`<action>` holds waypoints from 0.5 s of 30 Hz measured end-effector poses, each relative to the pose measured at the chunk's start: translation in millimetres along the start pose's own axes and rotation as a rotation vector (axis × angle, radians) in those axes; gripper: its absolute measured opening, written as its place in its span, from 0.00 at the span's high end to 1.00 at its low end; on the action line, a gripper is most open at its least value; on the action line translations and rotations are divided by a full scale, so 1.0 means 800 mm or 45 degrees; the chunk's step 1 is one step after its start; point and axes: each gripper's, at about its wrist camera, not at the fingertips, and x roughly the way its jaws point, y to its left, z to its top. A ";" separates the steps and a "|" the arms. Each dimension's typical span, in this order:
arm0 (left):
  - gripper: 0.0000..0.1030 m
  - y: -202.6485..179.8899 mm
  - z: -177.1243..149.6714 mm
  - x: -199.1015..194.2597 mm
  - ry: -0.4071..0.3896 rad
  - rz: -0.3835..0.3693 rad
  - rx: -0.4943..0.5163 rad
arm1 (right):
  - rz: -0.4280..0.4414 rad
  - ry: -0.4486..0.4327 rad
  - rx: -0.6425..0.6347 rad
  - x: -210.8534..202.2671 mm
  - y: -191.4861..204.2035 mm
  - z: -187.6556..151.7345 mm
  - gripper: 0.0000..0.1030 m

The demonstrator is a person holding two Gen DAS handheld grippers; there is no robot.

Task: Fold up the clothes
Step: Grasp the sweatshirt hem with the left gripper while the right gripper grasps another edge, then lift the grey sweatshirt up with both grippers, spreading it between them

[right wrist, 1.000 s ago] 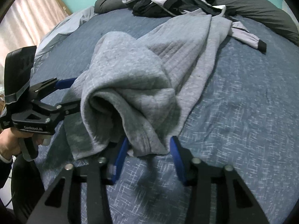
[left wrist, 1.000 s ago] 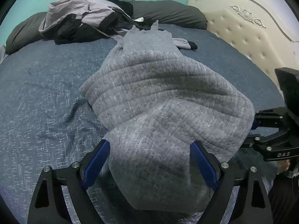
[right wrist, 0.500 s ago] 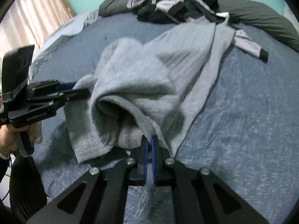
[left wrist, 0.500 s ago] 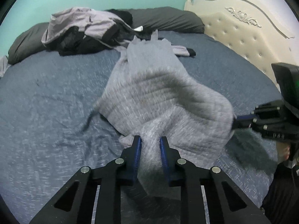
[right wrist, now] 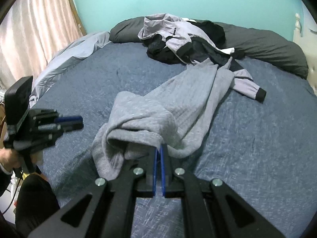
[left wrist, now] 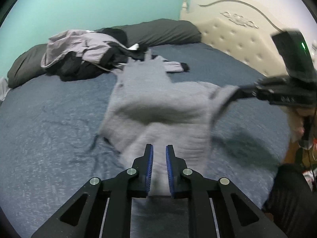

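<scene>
A grey knit garment [left wrist: 162, 103] lies crumpled on the blue bedsheet [left wrist: 49, 129], its far end reaching the clothes pile. My left gripper [left wrist: 159, 148] has its jaws closing, and the garment's near fold fills the gap between the blue pads. In the right wrist view the left gripper [right wrist: 79, 120] hangs at the left, with a strip of sheet showing between its tips and the garment [right wrist: 158, 111]. My right gripper [right wrist: 158, 146] is shut on the garment's near hem. From the left wrist view the right gripper [left wrist: 235, 92] holds that corner raised off the bed.
A lilac and black jacket pile [right wrist: 178, 39] lies at the back, one sleeve [right wrist: 249, 89] stretched beside the garment. Dark pillows [left wrist: 158, 31] line the teal wall. A cream tufted headboard [left wrist: 237, 39] stands to the right, a pink curtain [right wrist: 29, 39] to the left.
Both grippers went from open around the garment's near edge to closed on it. Both then rose, and the garment's near end came up off the sheet.
</scene>
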 end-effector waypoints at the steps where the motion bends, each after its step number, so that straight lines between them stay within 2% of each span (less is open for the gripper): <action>1: 0.85 -0.006 -0.003 0.003 0.007 -0.017 -0.007 | 0.002 0.002 -0.003 -0.001 0.001 0.000 0.97; 7: 0.85 -0.020 -0.024 0.028 0.070 -0.061 -0.082 | 0.014 0.019 0.001 -0.001 0.008 -0.003 0.97; 10: 0.72 -0.021 -0.033 0.039 0.109 -0.071 -0.101 | 0.020 0.024 0.008 0.000 0.009 -0.005 0.97; 15: 0.72 -0.022 -0.042 0.050 0.142 -0.065 -0.121 | 0.032 0.030 0.026 0.006 0.004 -0.008 0.97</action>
